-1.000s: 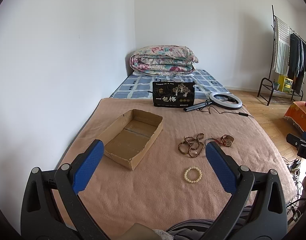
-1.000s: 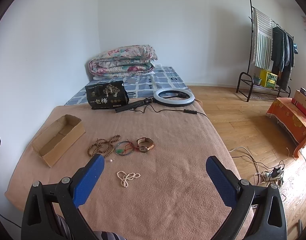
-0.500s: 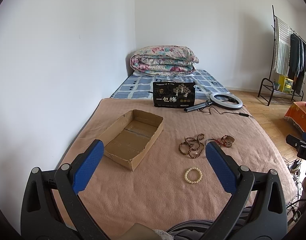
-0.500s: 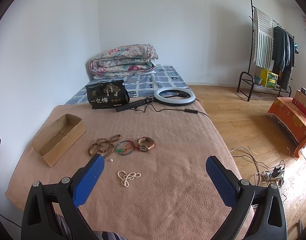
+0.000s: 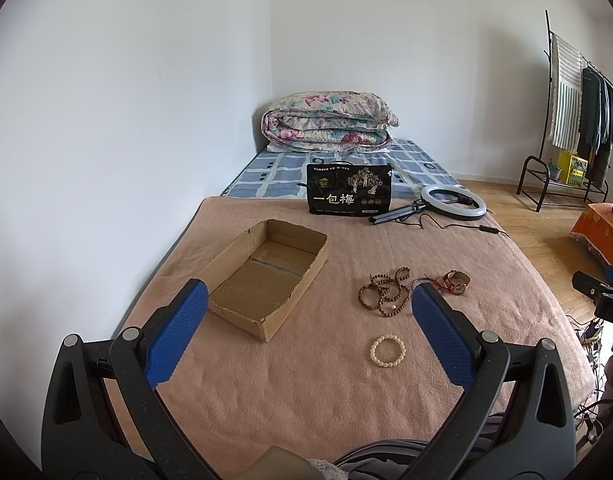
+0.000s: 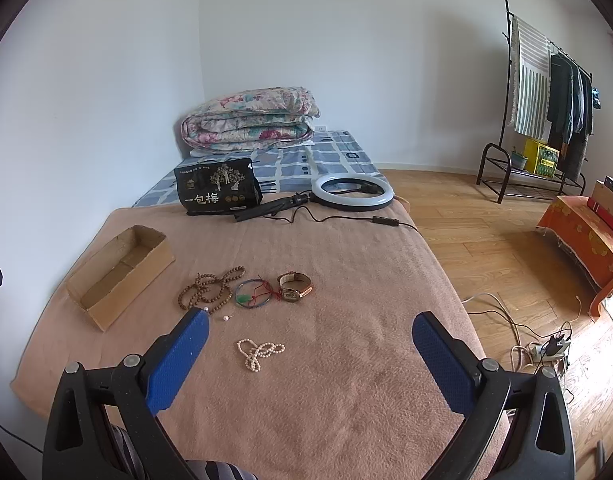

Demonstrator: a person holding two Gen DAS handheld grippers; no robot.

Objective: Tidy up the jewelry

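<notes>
Jewelry lies beside cardboard box; both tools gape wide, empty.

Left wrist view: the right finger pad of the left gripper covers most of the thin bangle at 3 o'clock of the brown bead strand. Part of the right gripper is cut off by the 3 o'clock edge. Right wrist view: the watch dial is too small to read. A striped garment is cut off at 6 o'clock. The clothes rack top is cropped.
</notes>
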